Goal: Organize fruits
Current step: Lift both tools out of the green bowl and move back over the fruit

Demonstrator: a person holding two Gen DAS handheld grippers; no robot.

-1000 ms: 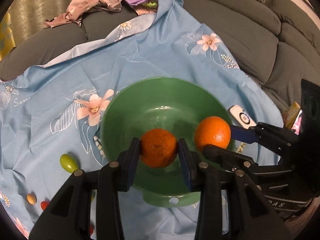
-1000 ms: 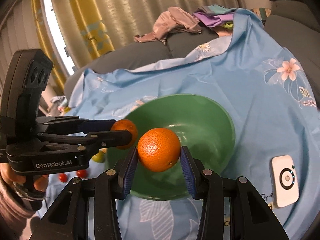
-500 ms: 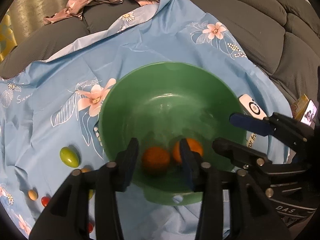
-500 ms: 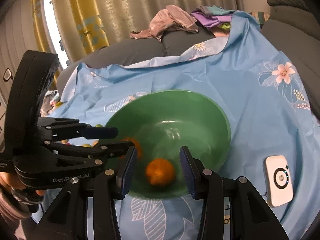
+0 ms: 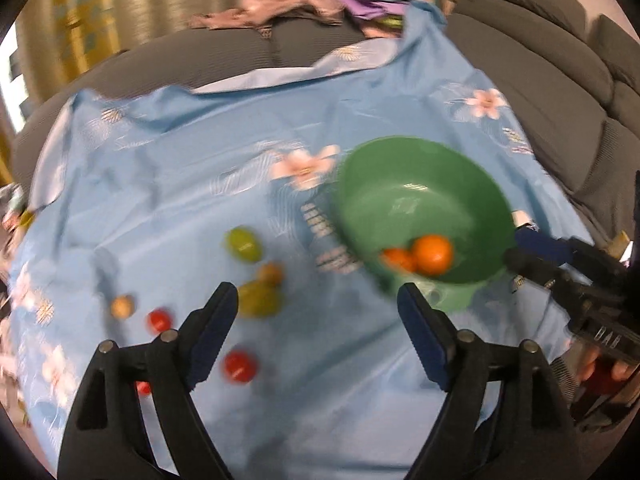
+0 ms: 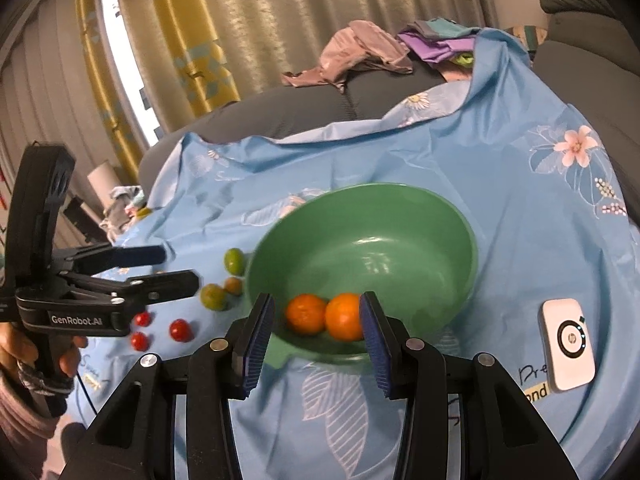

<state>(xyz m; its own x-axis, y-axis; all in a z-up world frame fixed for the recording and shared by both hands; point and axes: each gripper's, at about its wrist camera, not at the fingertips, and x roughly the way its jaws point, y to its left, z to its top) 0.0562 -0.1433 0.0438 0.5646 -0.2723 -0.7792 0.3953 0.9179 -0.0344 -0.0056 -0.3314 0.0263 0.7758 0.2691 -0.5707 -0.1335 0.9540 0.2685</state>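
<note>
A green bowl (image 6: 400, 208) (image 5: 360, 184) sits on the blue floral cloth and holds two oranges (image 6: 326, 316) (image 5: 424, 256) side by side. My right gripper (image 6: 316, 344) is open and empty, just in front of the bowl's near rim. My left gripper (image 5: 318, 328) is open and empty, left of the bowl above the cloth; it also shows in the right wrist view (image 6: 176, 268). Small fruits lie left of the bowl: a green one (image 5: 244, 244) (image 6: 234, 261), another green one (image 5: 260, 300) (image 6: 213, 297), a small brown one (image 5: 271, 273), red ones (image 5: 239, 366) (image 6: 180, 330).
A white device (image 6: 568, 344) lies on the cloth right of the bowl. Clothes (image 6: 368, 56) are piled on the grey sofa (image 5: 560, 80) behind. Curtains (image 6: 240, 20) hang at the back left. A tan fruit (image 5: 122, 306) lies far left.
Both grippers opened and dropped their oranges into the bowl. The left gripper then swung left and back, away from the bowl; the right gripper pulled back slightly.
</note>
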